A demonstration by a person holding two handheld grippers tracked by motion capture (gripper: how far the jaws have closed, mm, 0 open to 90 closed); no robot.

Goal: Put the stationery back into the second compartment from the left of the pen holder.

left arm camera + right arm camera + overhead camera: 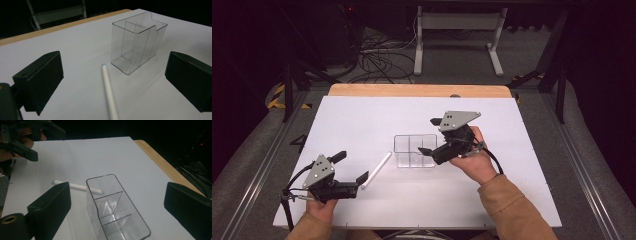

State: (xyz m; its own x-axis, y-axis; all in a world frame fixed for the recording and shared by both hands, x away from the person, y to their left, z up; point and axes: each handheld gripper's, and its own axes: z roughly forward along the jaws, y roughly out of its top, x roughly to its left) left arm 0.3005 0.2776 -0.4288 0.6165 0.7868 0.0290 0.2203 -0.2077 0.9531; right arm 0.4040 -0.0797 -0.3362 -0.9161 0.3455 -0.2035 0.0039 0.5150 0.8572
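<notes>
A clear plastic organiser box [414, 150] with several compartments stands upright in the middle of the white table top [362, 115]. A white stick [376, 170] lies flat just left of it, one end close to the box. My left gripper [351, 166] hovers open at the near left, and the white stick [108, 92] runs between its spread jaws toward the box [137, 42]. My right gripper [430, 136] is open at the box's right side, looking down into the compartments [117, 212]. Beyond the box lie the stick [75, 186] and the left gripper [37, 142].
A wooden strip [419, 90] borders the table's far edge. On the dark floor behind stand a white frame with two legs [459, 35] and a tangle of cables [379, 60]. Metal rails [262, 165] run along both table sides.
</notes>
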